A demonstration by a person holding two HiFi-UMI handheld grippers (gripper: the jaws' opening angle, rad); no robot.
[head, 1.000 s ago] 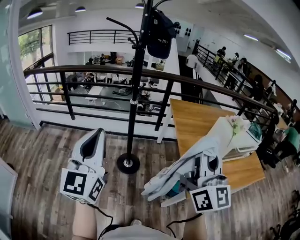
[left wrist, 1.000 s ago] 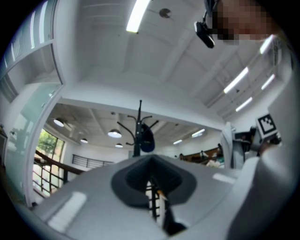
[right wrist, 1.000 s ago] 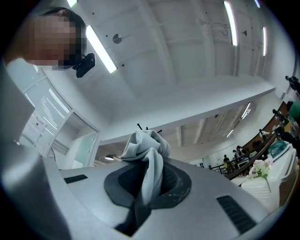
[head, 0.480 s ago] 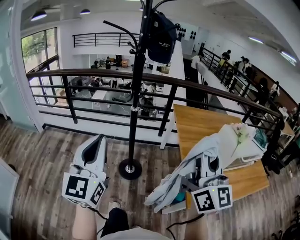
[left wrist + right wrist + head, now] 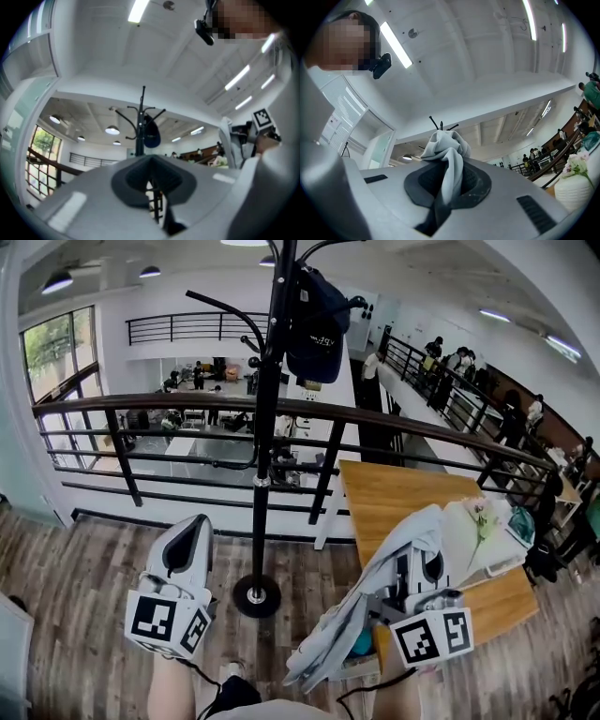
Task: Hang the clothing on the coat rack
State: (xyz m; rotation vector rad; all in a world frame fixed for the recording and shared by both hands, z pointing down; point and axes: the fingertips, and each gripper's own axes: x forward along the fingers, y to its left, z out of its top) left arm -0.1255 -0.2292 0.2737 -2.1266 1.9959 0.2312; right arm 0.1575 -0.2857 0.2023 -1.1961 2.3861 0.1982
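My right tongs (image 5: pixel 419 563) clench a pale grey cloth garment (image 5: pixel 361 610). It drapes down at the lower right of the head view, to the right of the black metal coat rack (image 5: pixel 262 446). My left tongs (image 5: pixel 187 538), lower left, are closed on nothing. A dark cap (image 5: pixel 317 324) hangs near the rack's top.

Coat rack (image 5: pixel 266 409) top cropped, distant people (image 5: pixel 441 356) indistinct
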